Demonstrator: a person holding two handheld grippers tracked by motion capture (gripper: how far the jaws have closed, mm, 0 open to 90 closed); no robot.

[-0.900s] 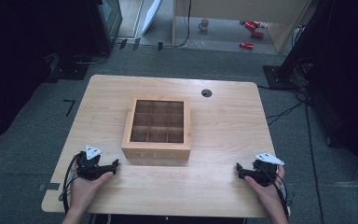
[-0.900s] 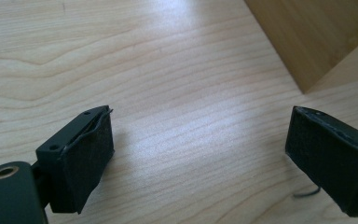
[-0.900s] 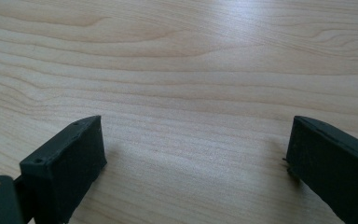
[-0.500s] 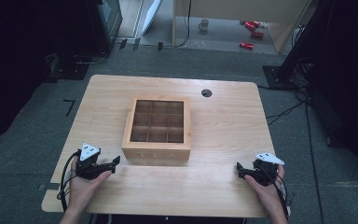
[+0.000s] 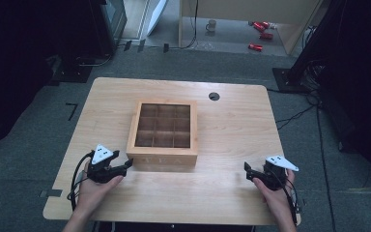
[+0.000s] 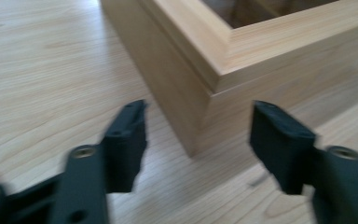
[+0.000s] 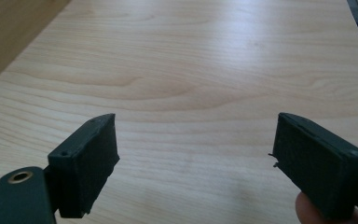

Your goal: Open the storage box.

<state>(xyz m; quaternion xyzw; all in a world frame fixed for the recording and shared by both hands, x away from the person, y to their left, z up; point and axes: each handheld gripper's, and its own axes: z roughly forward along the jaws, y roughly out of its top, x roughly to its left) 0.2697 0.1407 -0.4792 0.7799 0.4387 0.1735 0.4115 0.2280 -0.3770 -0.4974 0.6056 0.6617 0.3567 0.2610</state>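
A wooden tea box with a glass lid over a grid of compartments sits mid-table, lid down. My left gripper is open just off the box's near left corner, and the left gripper view has that corner of the box between the spread jaws, a little beyond the gripper. My right gripper rests open near the front right of the table, well clear of the box. In the right gripper view the open gripper faces bare wood, with the box's side at the far left.
The light wooden table has a round cable hole near its back edge. Beyond the table, on the grey floor, stand a mug and some red objects. Dark stands and cables flank both sides.
My left gripper has slid forward and right, closing in on the box's near left corner. The right gripper has barely moved.
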